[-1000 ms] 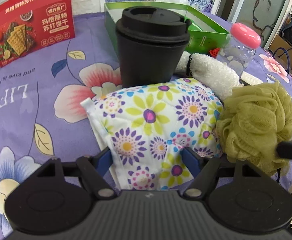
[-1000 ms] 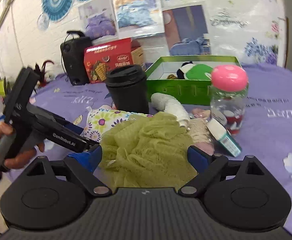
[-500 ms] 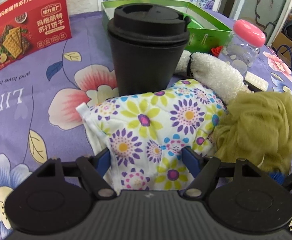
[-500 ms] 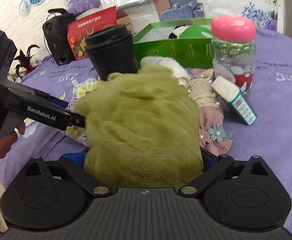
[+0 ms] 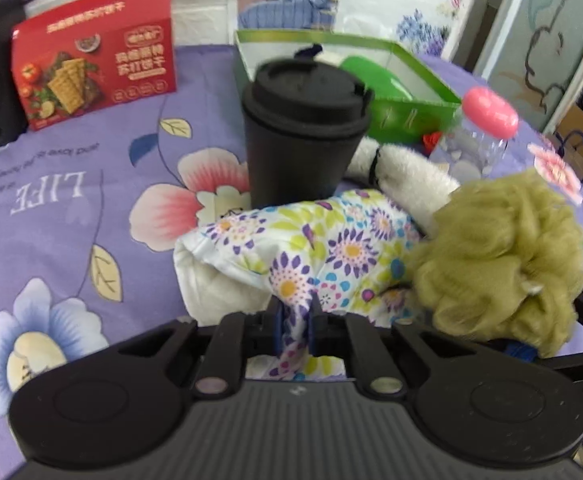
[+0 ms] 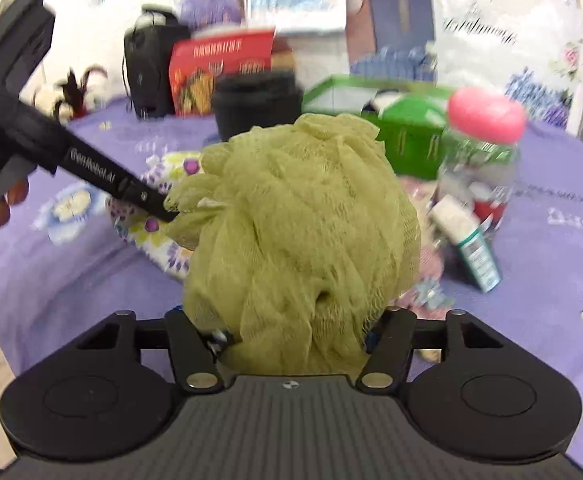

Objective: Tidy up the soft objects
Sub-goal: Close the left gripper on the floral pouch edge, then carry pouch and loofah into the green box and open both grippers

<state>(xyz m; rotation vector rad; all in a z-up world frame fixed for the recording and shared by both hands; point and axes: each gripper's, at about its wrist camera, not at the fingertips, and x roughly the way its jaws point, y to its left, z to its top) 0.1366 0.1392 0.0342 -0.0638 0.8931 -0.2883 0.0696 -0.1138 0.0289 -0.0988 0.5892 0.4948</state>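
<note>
Nearest the left wrist camera, the left gripper (image 5: 294, 322) is clenched on a fold of the white padded cloth printed with purple, yellow and blue flowers (image 5: 323, 240), whereas half a second ago its fingers stood wide on either side of that cloth. In the right wrist view the right gripper (image 6: 291, 330) grasps the olive-green mesh bath pouf (image 6: 303, 236), which fills the middle of that view and has risen higher against the background than a moment before; the left gripper's black body crosses in from ten o'clock, and its white lettering reads roughly "GenRobot.AI", blurred. In the left view the pouf sits at three o'clock, touching the floral cloth. Both lie on the purple tablecloth with large flower prints (image 5: 71, 240), where the word "LIFE" shows upside down at nine o'clock above a smaller line too blurred to read. Behind the cloth, touching it, stands a black lidded coffee cup (image 5: 303, 136), and a fluffy white roll bound with a black band (image 5: 403, 168) lies just right of the cup. At two o'clock is a clear plastic jar with a pink lid (image 5: 479, 136), its contents unclear. Farther back an open green box (image 5: 411, 112) holds a bright green rounded item and something black and white. At eleven o'clock stands a red cracker box (image 5: 95, 72) with Chinese lettering.
</note>
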